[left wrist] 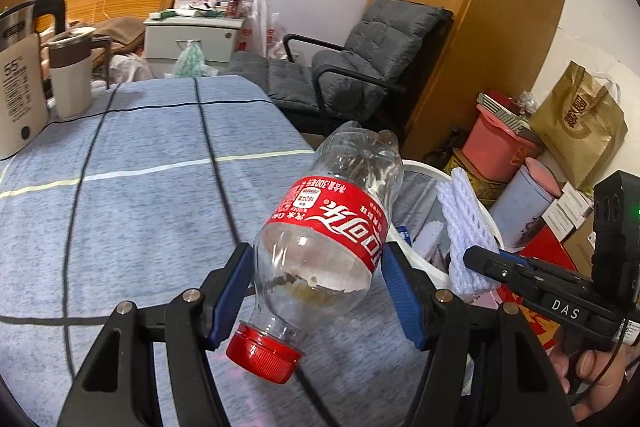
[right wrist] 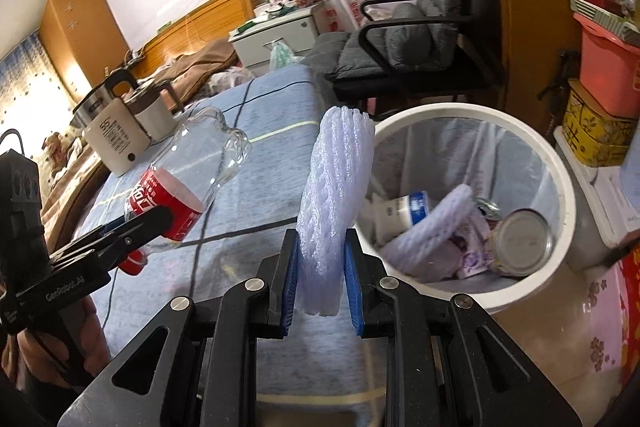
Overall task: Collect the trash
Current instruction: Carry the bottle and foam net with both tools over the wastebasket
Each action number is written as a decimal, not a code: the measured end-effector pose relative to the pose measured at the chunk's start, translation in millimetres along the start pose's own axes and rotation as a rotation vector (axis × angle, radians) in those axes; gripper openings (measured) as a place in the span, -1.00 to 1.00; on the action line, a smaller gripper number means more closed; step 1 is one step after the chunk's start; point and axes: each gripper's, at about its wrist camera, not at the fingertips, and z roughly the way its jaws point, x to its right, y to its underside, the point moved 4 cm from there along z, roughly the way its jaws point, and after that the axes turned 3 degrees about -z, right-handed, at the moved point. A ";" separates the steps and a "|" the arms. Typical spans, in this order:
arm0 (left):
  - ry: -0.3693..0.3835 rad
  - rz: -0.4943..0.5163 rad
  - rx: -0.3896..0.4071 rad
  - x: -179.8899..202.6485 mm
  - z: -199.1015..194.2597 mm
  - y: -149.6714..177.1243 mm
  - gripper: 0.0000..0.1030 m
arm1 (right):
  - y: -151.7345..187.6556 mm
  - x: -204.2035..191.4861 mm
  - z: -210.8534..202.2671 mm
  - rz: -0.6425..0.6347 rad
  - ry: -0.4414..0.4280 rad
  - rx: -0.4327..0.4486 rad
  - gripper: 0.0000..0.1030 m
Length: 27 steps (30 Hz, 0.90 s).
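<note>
— What's in the white bin by the tabletop's edge?
— A foam net, a silver can, a white-and-blue bottle, crumpled paper.
— And the claws?
— Left claw pinches an empty cola bottle above the tabletop; right claw squeezes a white foam sleeve beside the bin's rim.
</note>
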 end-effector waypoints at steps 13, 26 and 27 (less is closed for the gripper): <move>0.076 0.068 -0.057 47.5 47.4 -12.2 0.31 | -6.0 55.5 -10.2 0.076 0.098 0.026 -0.56; 0.127 0.142 -0.125 93.7 96.9 -18.7 0.31 | -16.1 85.8 -4.9 0.099 0.162 0.016 -0.56; 0.127 0.146 -0.129 95.8 100.0 -18.9 0.31 | -17.2 87.0 -3.8 0.097 0.166 0.013 -0.56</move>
